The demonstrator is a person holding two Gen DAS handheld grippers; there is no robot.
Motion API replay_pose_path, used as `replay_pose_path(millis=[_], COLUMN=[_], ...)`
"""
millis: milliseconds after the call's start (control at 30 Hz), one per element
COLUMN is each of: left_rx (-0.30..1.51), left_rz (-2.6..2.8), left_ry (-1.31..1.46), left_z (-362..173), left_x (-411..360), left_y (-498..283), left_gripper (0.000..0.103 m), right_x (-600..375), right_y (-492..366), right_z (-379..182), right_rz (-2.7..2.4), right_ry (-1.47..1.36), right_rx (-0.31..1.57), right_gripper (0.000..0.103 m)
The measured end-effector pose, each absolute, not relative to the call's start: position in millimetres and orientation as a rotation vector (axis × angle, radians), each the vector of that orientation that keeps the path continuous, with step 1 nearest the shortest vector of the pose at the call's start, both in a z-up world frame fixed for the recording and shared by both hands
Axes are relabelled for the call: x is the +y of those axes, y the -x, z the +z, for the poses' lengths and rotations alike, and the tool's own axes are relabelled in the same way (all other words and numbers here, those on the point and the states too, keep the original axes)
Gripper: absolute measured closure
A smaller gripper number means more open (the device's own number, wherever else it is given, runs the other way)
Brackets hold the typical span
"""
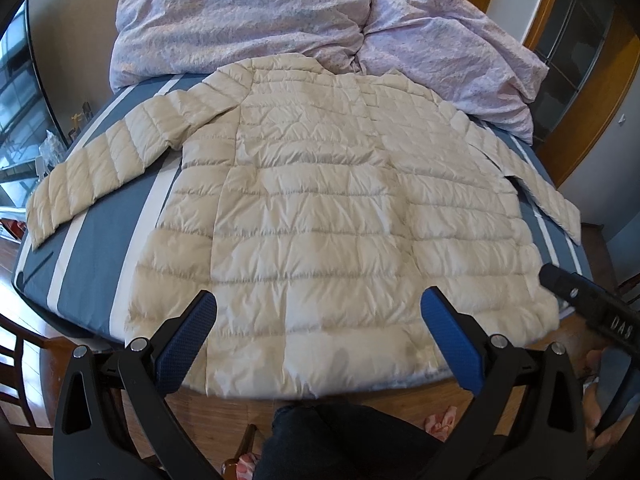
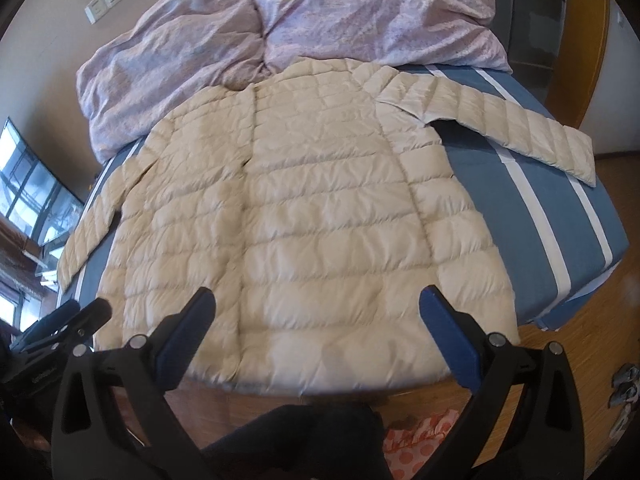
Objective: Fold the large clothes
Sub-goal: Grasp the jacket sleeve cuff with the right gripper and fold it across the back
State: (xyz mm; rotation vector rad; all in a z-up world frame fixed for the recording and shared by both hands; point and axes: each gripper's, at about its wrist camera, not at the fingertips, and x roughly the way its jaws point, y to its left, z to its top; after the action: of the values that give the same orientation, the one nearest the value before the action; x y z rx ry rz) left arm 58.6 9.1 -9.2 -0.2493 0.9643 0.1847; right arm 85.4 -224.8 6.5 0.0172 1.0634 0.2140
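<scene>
A quilted jacket (image 1: 320, 208) lies flat on the bed (image 1: 92, 248), hem at the near edge, collar toward the far end. Its sleeves (image 1: 92, 172) spread out to left and right. Behind the collar a rumpled duvet (image 1: 248, 20) is heaped. Both grippers, left (image 1: 318, 320) and right (image 2: 318, 320), hover before the hem, jaws apart.

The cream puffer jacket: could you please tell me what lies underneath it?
The jacket lies on a blue sheet with white stripes. The sheet beneath its body is covered.
</scene>
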Motion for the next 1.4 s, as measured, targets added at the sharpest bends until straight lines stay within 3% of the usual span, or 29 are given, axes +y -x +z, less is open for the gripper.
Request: replay_pose_path(millis=[467,667,1033,1233,1333,1400], left_rx=[0.994,1.012,1.039,1.045,1.047,1.049], left_rz=[0.216,0.222,0.284,0.324,0.334,0.342], left_ry=[0.259,0.258,0.258,0.267,0.27,0.273], left_z=[-25,-30,-37,-39,-39,-40], left_x=[18,18,27,35,37,40], left_y=[-131,-151,-155,-151,-149,-148], left_gripper=[0.001,0.001,0.001,0.001,0.001,0.001], right_x=[-369,-438,-571,-596,-589,-579], right_y=[-244,-302,-354,-354,-353,-351], right_z=[-29,-40,-58,-80,-82,-78], right_rz=[-0.108,-0.297,-0.563,-0.567,-0.575,-0.573], right_ry=[-0.13,-0.15,-0.376,-0.469,-0.408,-0.388], right_rx=[1.126,1.149,1.169,1.206,1.182,1.18], right_gripper=[0.002,0.012,0.015,0.039,0.059,0.085])
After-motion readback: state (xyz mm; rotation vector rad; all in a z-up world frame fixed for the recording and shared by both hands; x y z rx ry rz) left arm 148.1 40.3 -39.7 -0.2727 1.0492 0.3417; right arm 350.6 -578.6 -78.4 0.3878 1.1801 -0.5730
